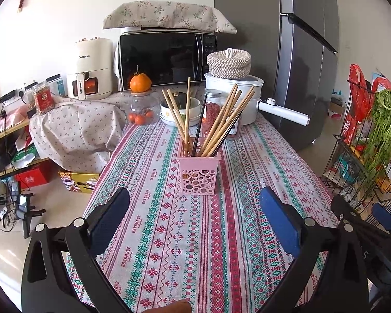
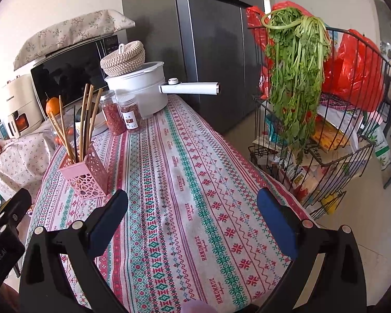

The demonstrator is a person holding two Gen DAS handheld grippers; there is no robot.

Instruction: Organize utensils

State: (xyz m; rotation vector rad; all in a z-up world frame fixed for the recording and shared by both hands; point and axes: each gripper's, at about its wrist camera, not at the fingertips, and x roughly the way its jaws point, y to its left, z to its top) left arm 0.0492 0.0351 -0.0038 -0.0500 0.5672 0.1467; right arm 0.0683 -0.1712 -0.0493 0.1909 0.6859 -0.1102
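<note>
**A:** Where are the utensils?

**B:** All standing in one pink holder (image 1: 197, 173) on the table (image 1: 247, 234), on the patterned cloth. From the left wrist view it sits straight ahead of the left gripper (image 1: 194, 202); from the right wrist view it is off to the left, well apart from the right gripper (image 2: 192, 203).

**A:** How many chopsticks (image 1: 221, 122)?

**B:** I count roughly nine light wooden ones and two black ones (image 1: 198, 127); where they cross I cannot be exact. They lean outward in two fans.

**A:** And the jaws?

**B:** Both pairs stand wide apart with nothing between them, only cloth below. Neither touches the holder.

**A:** What else is on the table?

**B:** Behind the holder, two clear jars (image 2: 122, 116) with red contents, side by side. One white pot (image 2: 143, 91) with a long handle, carrying one woven lidded basket (image 2: 123, 58). One stack of bowls (image 1: 179, 112), one glass jar (image 1: 140, 109) with an orange (image 1: 140, 82) on top. One microwave (image 1: 164, 58) at the back, one fridge (image 2: 213, 52) beside it, one wire rack (image 2: 338, 143) of greens at right.
</note>
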